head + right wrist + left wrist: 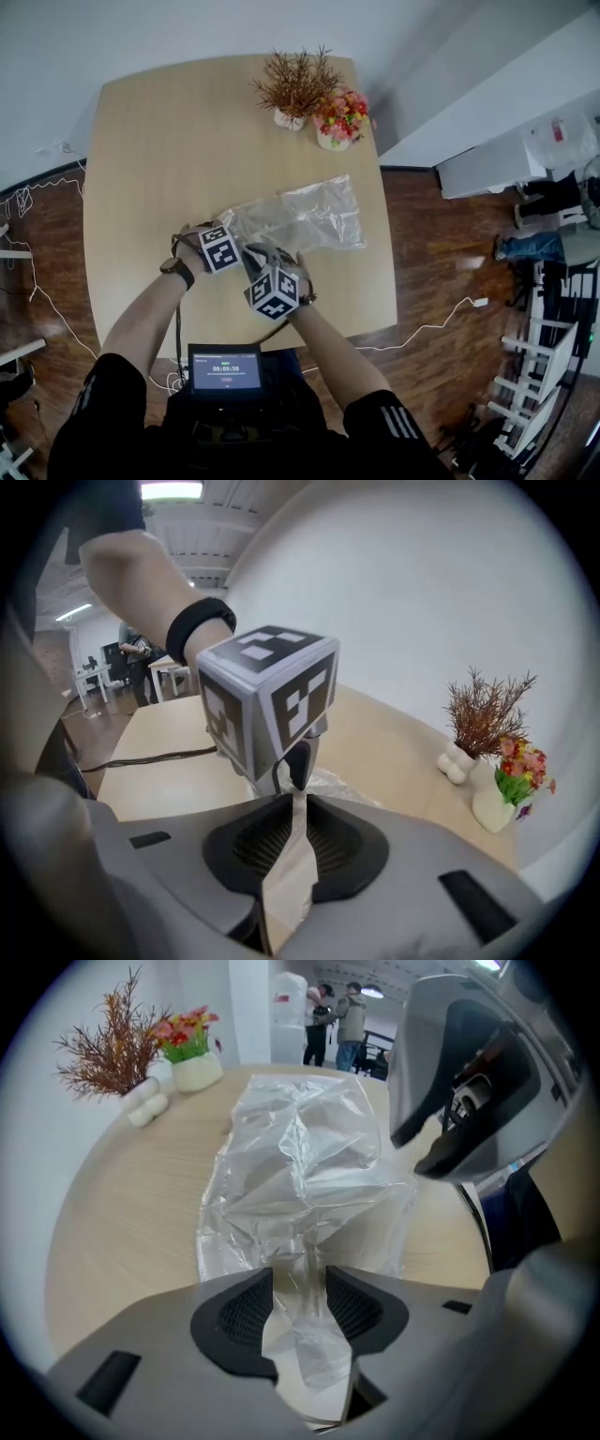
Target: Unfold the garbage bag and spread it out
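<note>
Garbage bag (300, 216) lies crumpled on the table (141, 141) (long axis left-to-right)

wooden table (150, 169) — clear bag (305, 217), dried-plant vase (289, 119), flower vase (333, 141) on it.

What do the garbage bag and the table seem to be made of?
The garbage bag looks like thin clear plastic film: glossy, crinkled, the table showing through. The table looks like light wood or wood-look laminate, matte, with faint grain; which one is unclear.
</note>
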### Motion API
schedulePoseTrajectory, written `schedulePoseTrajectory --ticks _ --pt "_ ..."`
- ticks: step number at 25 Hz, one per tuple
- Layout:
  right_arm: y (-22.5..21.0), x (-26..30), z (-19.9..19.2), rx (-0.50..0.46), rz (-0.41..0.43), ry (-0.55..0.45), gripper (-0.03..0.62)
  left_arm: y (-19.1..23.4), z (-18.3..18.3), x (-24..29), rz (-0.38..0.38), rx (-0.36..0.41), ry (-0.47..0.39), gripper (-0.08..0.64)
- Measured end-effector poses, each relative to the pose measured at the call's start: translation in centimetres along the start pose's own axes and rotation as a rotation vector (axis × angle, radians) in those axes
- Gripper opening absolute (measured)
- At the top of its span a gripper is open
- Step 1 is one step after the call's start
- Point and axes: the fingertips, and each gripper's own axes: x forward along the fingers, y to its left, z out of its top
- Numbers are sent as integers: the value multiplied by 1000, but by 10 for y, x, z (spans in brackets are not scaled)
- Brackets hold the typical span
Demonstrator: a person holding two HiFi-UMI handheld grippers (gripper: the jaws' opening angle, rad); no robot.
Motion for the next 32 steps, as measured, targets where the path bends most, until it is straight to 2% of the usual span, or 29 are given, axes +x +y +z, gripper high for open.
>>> schedulePoseTrajectory --ticks 5,14,20,24,32 --pt "-30 -14 -4 58 -45 -21 77 3 -2 0 13 11 6 187" --pt "-85 -38 -57 138 -106 50 77 5 -13 -2 21 25 29 189" --pt "-127 -63 -77 133 -155 87 71 5 -18 -3 24 48 50 189" --pt "-147 -74 -91 180 -181 87 75 8 -22 -3 24 51 60 189" --pt "-190 -89 -117 212 -206 107 72 11 -27 -6 18 71 70 189"
